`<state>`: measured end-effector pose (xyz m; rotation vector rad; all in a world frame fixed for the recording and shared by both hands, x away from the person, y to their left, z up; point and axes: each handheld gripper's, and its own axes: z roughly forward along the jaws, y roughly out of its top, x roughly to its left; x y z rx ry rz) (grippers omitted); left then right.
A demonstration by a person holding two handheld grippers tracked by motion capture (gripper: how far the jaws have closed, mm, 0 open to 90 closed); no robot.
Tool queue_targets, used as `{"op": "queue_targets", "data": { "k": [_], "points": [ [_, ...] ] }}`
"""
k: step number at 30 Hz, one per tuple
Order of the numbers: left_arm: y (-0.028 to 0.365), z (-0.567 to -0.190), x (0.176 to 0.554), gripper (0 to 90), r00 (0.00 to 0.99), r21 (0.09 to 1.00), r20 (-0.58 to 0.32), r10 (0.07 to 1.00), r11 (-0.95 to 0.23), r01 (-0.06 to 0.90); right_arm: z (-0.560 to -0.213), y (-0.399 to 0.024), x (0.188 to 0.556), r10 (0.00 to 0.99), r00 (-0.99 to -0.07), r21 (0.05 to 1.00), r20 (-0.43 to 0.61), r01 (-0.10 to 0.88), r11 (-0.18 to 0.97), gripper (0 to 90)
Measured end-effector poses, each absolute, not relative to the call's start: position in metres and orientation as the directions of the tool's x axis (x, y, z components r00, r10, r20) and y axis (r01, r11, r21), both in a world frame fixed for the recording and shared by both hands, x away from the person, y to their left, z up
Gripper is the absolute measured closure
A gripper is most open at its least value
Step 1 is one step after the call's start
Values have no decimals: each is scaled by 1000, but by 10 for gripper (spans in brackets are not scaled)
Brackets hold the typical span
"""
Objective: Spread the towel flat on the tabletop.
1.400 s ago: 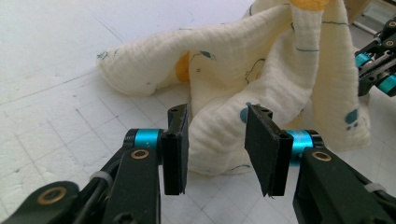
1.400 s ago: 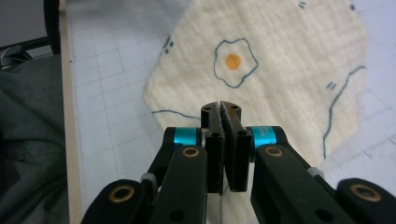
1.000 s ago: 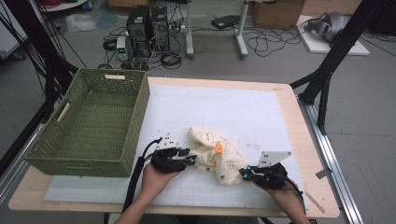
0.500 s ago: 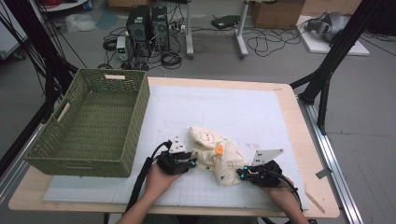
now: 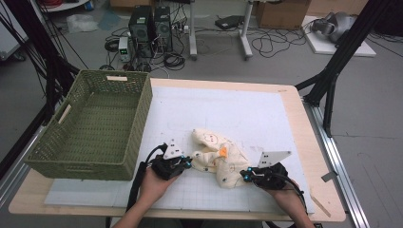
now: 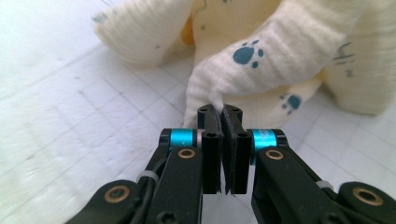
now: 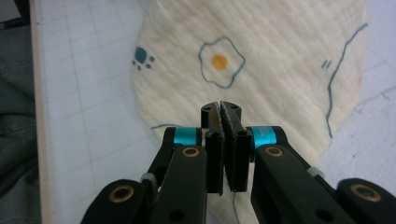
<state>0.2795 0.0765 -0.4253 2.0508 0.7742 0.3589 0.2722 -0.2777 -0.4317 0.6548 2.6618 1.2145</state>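
Gripping: left tool (image 6: 222, 111) jaws just closed, pinching cloth (image 5: 219, 156) edge; right tool (image 7: 222, 108) clamped on opp. edge
Cloth: crumpled on tabletop (image 5: 266, 114), near front, betw. both tools
Next: prob. lift + spread or fold; keep both pinches even
Fabric: cream, crinkly gauze, paw + egg prints
Basket (image 5: 90, 128): green woven, left of cloth

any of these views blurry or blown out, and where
High view: evenly lit, sharp, the cream cloth slightly soft. Left gripper view: mat overexposed, cloth beyond the jaws out of focus, left gripper sharp. Right gripper view: well exposed, cloth print crisp, edges bowed by the wide lens.
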Motion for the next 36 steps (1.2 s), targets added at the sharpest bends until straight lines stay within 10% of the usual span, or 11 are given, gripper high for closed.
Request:
{"op": "queue_targets", "data": {
  "k": [12, 21, 29, 36],
  "points": [
    [105, -404, 241, 865, 749, 848, -30, 662, -380, 370, -422, -271, 252, 393, -919, 758, 29, 276, 591, 891],
    [110, -411, 251, 864, 708, 849, -47, 705, -346, 401, -436, -258, 275, 401, -915, 724, 47, 308, 617, 598],
    [108, -420, 264, 864, 674, 846, -53, 737, -326, 422, -440, -249, 283, 375, -927, 698, 29, 287, 656, 874],
    [104, -416, 282, 864, 628, 855, -59, 776, -286, 432, -433, -262, 283, 414, -910, 711, -4, 289, 641, 888]
  ]
}}
